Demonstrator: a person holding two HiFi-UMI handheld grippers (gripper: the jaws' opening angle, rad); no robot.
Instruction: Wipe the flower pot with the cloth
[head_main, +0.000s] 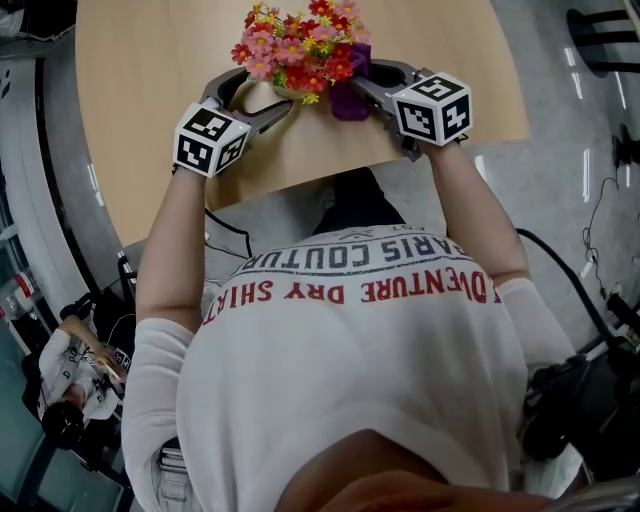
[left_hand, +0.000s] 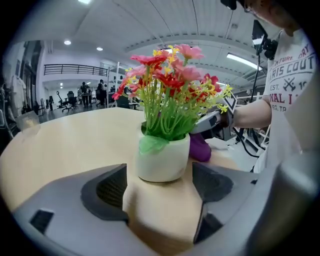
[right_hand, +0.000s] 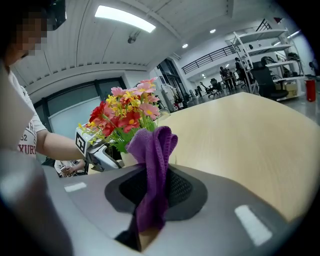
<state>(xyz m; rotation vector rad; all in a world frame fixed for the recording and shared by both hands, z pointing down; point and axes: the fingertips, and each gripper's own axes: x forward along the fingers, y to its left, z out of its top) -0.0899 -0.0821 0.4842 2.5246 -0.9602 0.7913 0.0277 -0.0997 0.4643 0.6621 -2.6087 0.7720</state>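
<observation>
one flower pot (left_hand: 162, 160), left gripper (left_hand: 161, 186) apart just before it, right gripper (right_hand: 150, 200) clamped on purple cloth (right_hand: 152, 150)

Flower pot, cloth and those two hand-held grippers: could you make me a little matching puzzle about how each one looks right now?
Things:
1. flower pot
2. cloth
3. left gripper
4. right gripper

Descriptions:
A. shut, pinching something soft
B. white, standing on the table
C. open, nothing gripped
D. purple, bunched and sticking up

Pairs: 1-B, 2-D, 3-C, 4-A
</observation>
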